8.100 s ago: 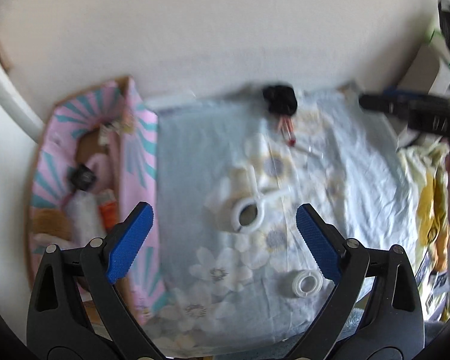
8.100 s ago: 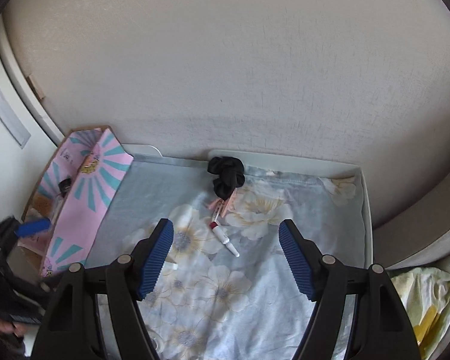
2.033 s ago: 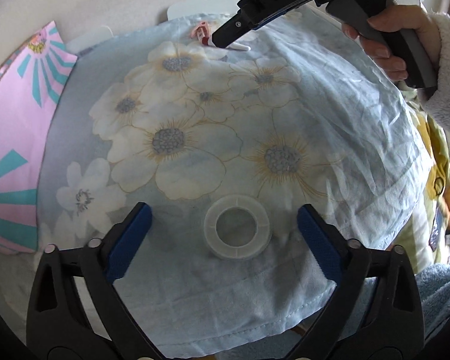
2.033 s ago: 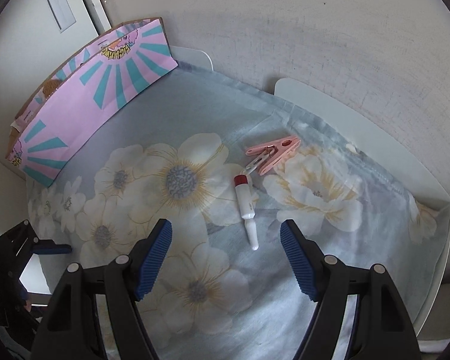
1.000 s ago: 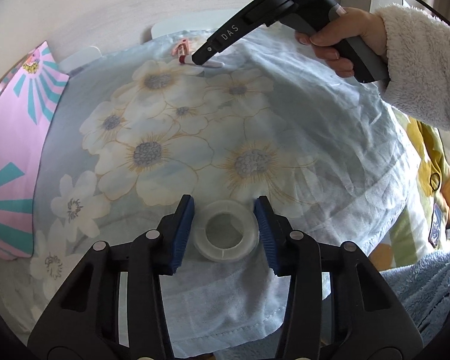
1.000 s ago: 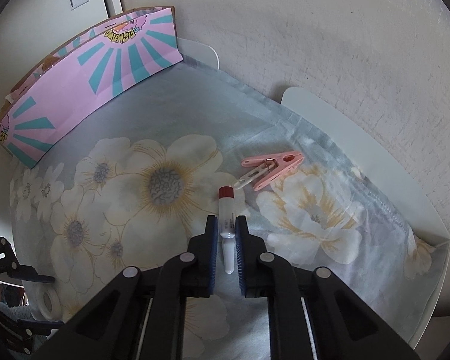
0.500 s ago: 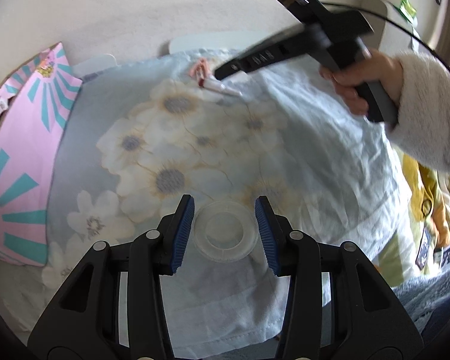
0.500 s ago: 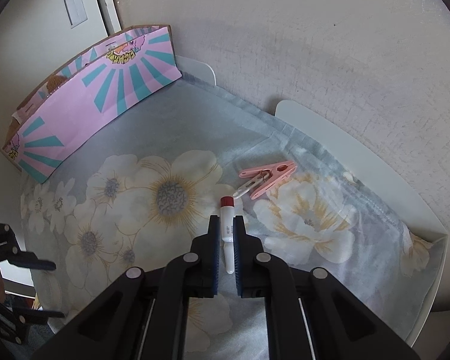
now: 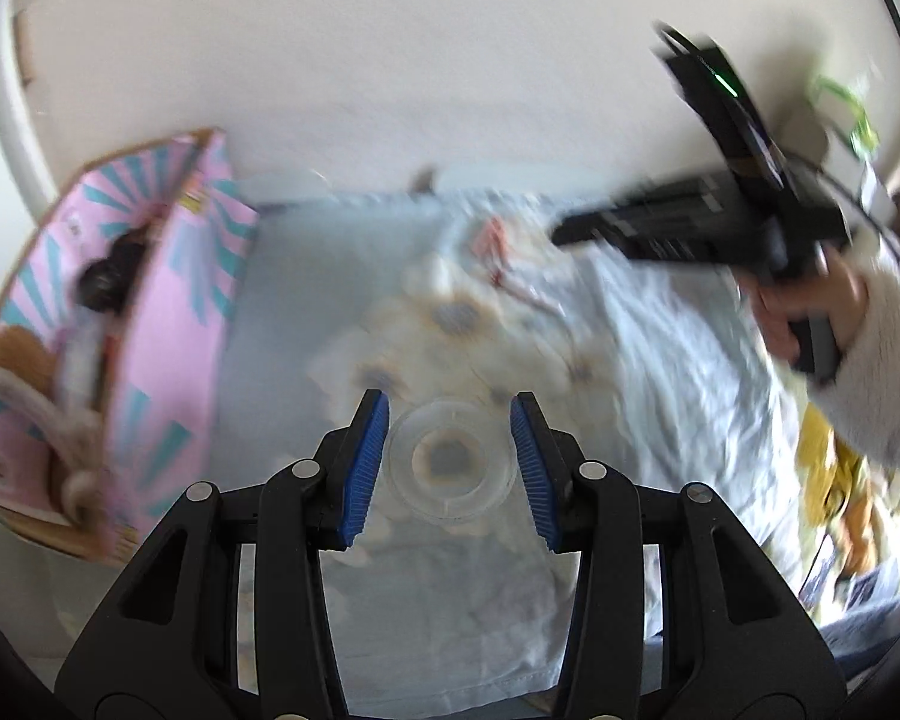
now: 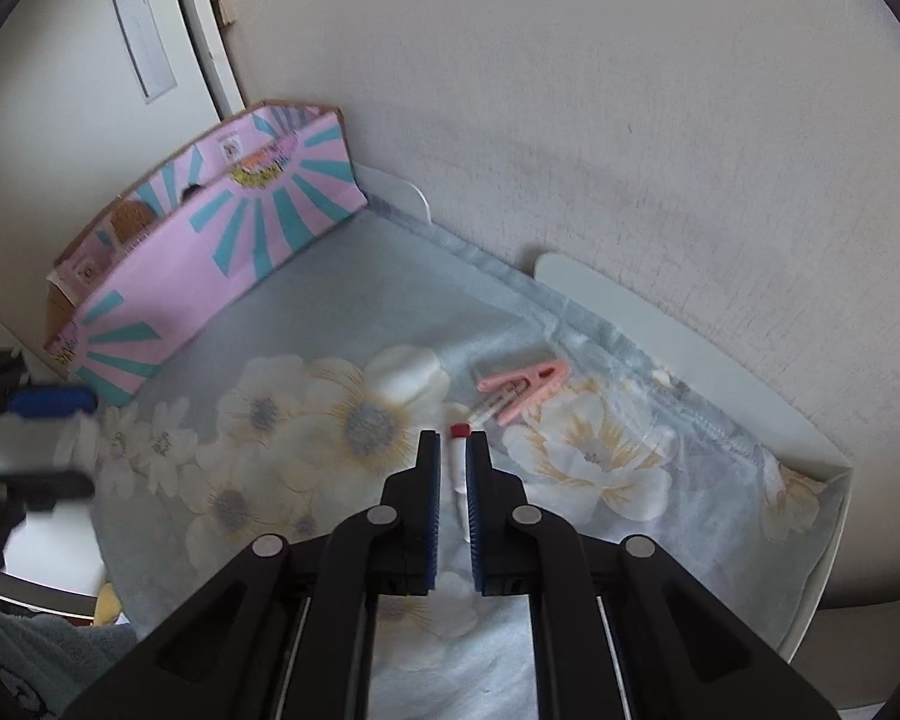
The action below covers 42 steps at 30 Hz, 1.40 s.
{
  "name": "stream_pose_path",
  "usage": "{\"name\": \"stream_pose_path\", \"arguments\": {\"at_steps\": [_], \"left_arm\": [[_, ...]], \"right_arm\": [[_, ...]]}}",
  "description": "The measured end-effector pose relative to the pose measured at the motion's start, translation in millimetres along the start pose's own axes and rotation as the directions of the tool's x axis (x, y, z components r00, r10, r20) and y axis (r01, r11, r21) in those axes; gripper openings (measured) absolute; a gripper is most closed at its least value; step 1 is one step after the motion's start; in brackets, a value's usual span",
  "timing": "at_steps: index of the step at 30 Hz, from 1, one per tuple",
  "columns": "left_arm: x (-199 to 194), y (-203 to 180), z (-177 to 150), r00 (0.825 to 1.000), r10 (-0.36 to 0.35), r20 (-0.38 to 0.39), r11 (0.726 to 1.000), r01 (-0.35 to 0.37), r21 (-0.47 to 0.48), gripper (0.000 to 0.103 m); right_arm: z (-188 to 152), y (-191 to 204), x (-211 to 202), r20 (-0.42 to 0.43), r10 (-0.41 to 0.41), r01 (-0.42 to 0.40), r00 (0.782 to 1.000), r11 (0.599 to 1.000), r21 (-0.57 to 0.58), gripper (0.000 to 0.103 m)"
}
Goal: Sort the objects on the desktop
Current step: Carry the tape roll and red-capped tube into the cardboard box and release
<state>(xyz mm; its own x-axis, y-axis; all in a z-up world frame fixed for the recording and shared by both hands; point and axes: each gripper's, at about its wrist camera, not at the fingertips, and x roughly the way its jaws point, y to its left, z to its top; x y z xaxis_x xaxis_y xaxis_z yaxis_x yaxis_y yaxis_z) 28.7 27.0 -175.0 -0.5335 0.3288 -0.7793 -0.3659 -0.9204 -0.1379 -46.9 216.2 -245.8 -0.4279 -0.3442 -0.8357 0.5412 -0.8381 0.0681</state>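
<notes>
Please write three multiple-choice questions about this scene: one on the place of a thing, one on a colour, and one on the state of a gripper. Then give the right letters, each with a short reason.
1. Where does the pink clothes peg lie?
A. on the flowered cloth
B. inside the pink box
C. between gripper fingers

2. What colour is the cap of the small tube?
A. green
B. red
C. black

3. What is the left gripper doing?
A. standing empty
B. closed on the pink peg
C. closed on the clear tape roll

Answers: 1 A, the peg rests on the cloth beyond the right gripper. 2 B, a red tip shows between the blue pads. 3 C, both pads press the roll's sides.
</notes>
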Motion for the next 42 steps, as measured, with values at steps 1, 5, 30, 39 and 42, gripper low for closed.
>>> {"name": "stream_pose_path", "arguments": {"at_steps": [1,5,30,39,42], "left_arm": [[-7.1,9.9,9.3,1.0,0.01,0.007,1.0,-0.01,-0.015,0.039],[-30.7,44.9,39.6,0.995,0.095,0.034,0.995,-0.094,-0.03,0.039],[-14.4,177.0,32.1,0.98,0.166,-0.107,0.984,-0.171,-0.039,0.102],[-15.3,168.5,43.9,0.987,0.134,-0.091,0.991,-0.134,0.0,0.102],[-13.2,165.0,52.1,0.988,0.124,-0.089,0.992,-0.124,0.006,0.102]], "right_arm": [[4.3,2.9,-4.6,0.008,0.003,-0.003,1.0,1.0,-0.001,0.008],[31.9,25.8,-26.3,0.058,0.039,-0.039,0.998,0.999,-0.005,0.008],[162.7,193.8,37.4,0.041,0.253,-0.249,0.967,0.964,-0.092,0.065],[161.5,169.1,27.6,0.068,0.2,-0.199,0.978,0.98,-0.022,0.068],[157.2,158.5,20.9,0.083,0.181,-0.181,0.98,0.983,-0.004,0.068]]}}
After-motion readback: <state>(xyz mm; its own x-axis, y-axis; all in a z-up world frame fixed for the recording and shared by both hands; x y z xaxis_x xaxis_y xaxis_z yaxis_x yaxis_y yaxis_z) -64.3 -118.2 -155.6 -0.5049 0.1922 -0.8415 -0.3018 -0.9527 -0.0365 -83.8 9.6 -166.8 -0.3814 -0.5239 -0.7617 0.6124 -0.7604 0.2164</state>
